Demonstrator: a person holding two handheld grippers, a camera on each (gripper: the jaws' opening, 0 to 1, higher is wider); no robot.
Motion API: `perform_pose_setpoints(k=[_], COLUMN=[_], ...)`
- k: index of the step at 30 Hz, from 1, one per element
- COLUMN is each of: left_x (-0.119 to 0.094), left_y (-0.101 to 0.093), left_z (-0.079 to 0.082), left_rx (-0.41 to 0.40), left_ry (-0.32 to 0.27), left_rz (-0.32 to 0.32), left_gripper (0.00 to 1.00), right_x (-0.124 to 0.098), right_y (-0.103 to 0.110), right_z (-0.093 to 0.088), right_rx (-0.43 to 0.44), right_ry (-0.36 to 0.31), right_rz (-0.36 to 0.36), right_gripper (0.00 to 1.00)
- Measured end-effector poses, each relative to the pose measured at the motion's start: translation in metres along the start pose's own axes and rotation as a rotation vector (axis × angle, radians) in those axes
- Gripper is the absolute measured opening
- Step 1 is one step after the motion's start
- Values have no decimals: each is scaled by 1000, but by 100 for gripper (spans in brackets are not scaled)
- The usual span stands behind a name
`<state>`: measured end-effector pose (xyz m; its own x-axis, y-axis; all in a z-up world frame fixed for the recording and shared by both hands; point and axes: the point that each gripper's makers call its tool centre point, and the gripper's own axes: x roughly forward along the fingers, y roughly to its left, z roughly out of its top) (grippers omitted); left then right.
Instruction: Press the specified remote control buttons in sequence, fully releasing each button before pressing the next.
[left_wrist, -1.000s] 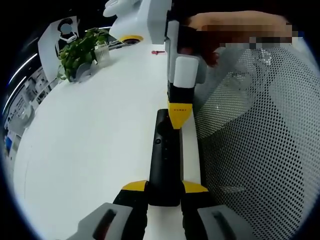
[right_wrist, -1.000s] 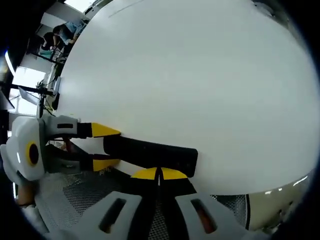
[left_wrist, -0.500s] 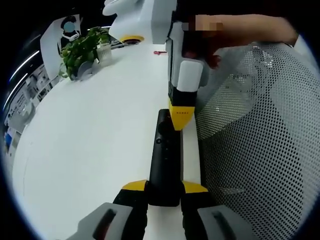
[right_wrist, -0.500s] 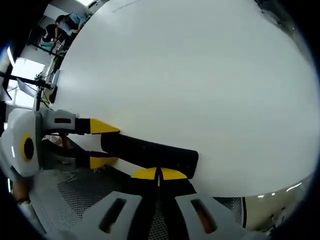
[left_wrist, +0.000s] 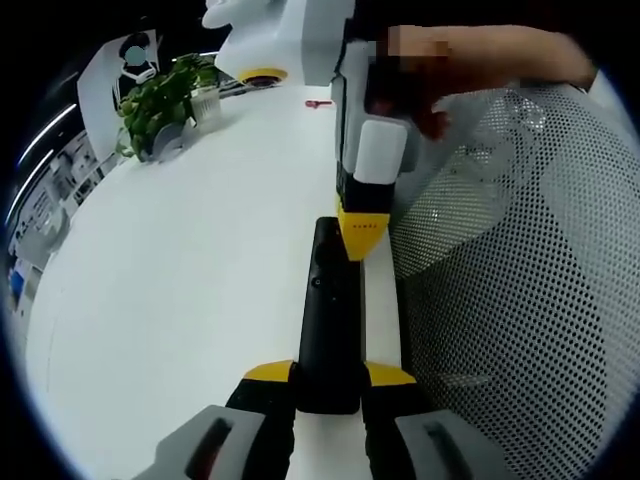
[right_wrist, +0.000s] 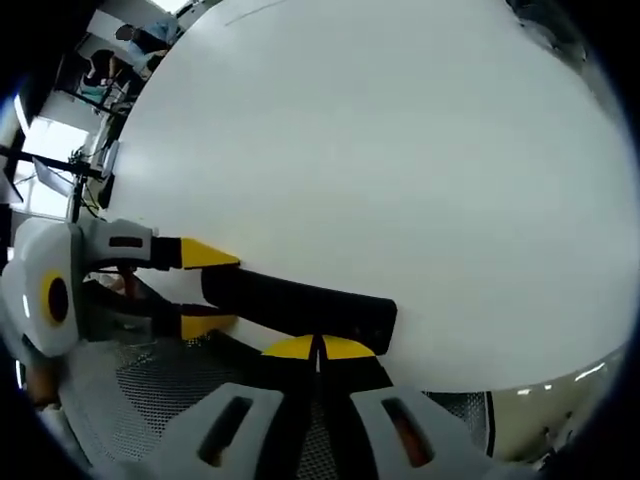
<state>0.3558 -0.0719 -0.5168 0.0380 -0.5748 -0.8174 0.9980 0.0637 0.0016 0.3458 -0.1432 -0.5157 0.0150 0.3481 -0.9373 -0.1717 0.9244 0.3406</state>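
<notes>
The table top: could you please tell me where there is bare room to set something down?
The white table lies bare between the potted plant and the black remote; the right gripper view shows it open beyond the remote too. It is crowded at the edge by the mesh chair, where the left gripper holds the remote and the right gripper meets its far end.

- We see a broad white bench (left_wrist: 190, 270) with a plain, evenly lit top; a potted green plant (left_wrist: 160, 100) stands at its far edge, a white poster (left_wrist: 125, 65) behind it
- Beside the bench we see a perforated mesh chair back (left_wrist: 520, 290), white with dark holes
- In the right gripper view, bright windows (right_wrist: 45, 155) and dark stands (right_wrist: 85, 185) lie beyond the bench's far left edge
</notes>
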Motion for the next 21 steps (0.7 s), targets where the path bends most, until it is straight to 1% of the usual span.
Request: perform_pose_setpoints(k=[8, 16, 21], left_x=[0, -1, -1], left_y=[0, 0, 0], left_z=[0, 0, 0], left_rx=[-2, -2, -2], left_ry=[-1, 0, -1], left_rz=[0, 2, 1], left_gripper=[25, 25, 25], right_x=[-1, -5, -6], right_y=[0, -1, 0], right_z=[0, 9, 14], right_rx=[-1, -8, -30], right_ry=[-4, -47, -76], right_rz=[9, -1, -15], right_gripper=[0, 0, 0])
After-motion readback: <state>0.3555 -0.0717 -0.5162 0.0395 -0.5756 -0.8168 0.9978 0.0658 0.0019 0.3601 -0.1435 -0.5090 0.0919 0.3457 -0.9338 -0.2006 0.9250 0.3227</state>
